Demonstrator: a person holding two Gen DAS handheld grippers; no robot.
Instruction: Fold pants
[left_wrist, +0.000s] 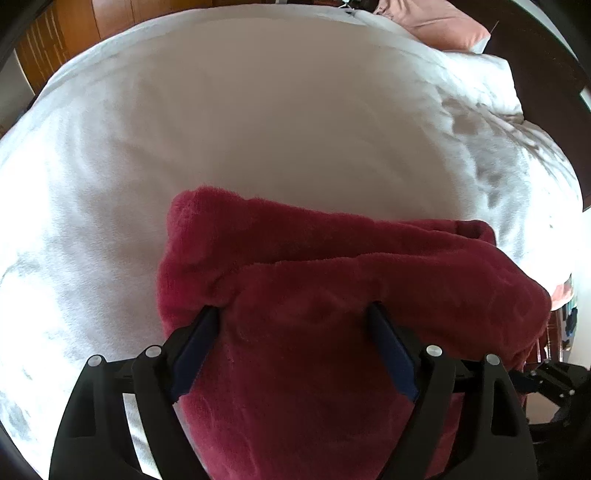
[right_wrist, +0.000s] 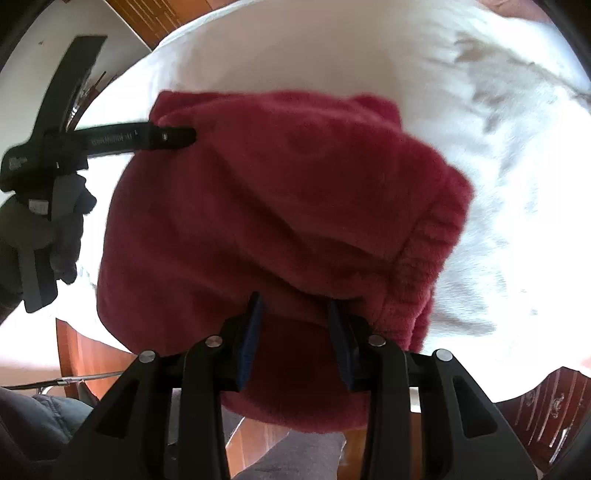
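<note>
The dark red fleece pants (left_wrist: 332, 258) are folded into a thick bundle over the near edge of the white bed (left_wrist: 258, 110). My left gripper (left_wrist: 293, 308) stands wide, its blue pads pressed into the bundle that fills the gap between them. In the right wrist view the pants (right_wrist: 277, 184) bulge upward, ribbed waistband at the right, lower edge hanging past the bed. My right gripper (right_wrist: 293, 299) pinches a fold of that lower edge between its pads. One left fingertip (right_wrist: 173, 136) digs into the pants' upper left corner, held by a gloved hand (right_wrist: 62, 221).
White bedding (right_wrist: 498, 184) spreads beyond and to the right of the pants. A pink pillow (left_wrist: 443, 26) and a white pillow (left_wrist: 491, 81) lie at the far right by a dark headboard (left_wrist: 546, 74). Wooden floor (right_wrist: 258, 435) and carved wooden furniture (right_wrist: 546, 406) show below the bed edge.
</note>
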